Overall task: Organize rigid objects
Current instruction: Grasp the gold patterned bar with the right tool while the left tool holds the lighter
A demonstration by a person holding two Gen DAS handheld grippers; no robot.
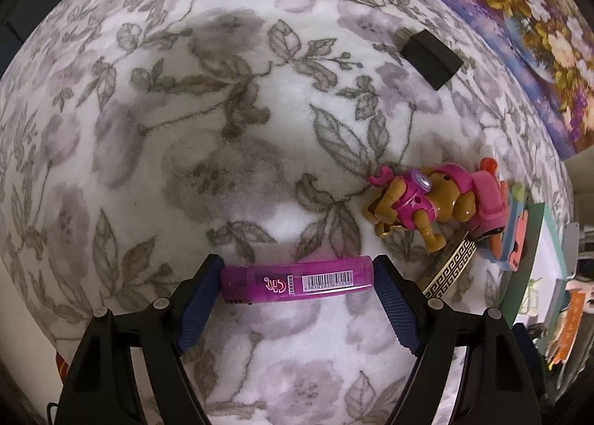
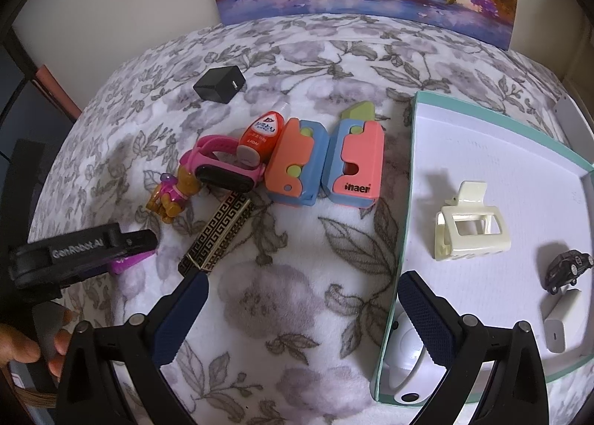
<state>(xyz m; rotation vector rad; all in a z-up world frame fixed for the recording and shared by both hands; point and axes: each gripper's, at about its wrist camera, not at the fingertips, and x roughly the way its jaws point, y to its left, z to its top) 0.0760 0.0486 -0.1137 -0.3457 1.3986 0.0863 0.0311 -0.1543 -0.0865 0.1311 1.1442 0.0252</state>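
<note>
Left tool spans pink lighter lengthwise; R view only: empty, open right tool, tray.

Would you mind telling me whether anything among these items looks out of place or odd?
Nothing looks damaged or spilled. The toy dog lies on its side on the floral blanket, and the black charger sits apart from the other loose items. The purple lighter lies crosswise between the left gripper jaws.
</note>
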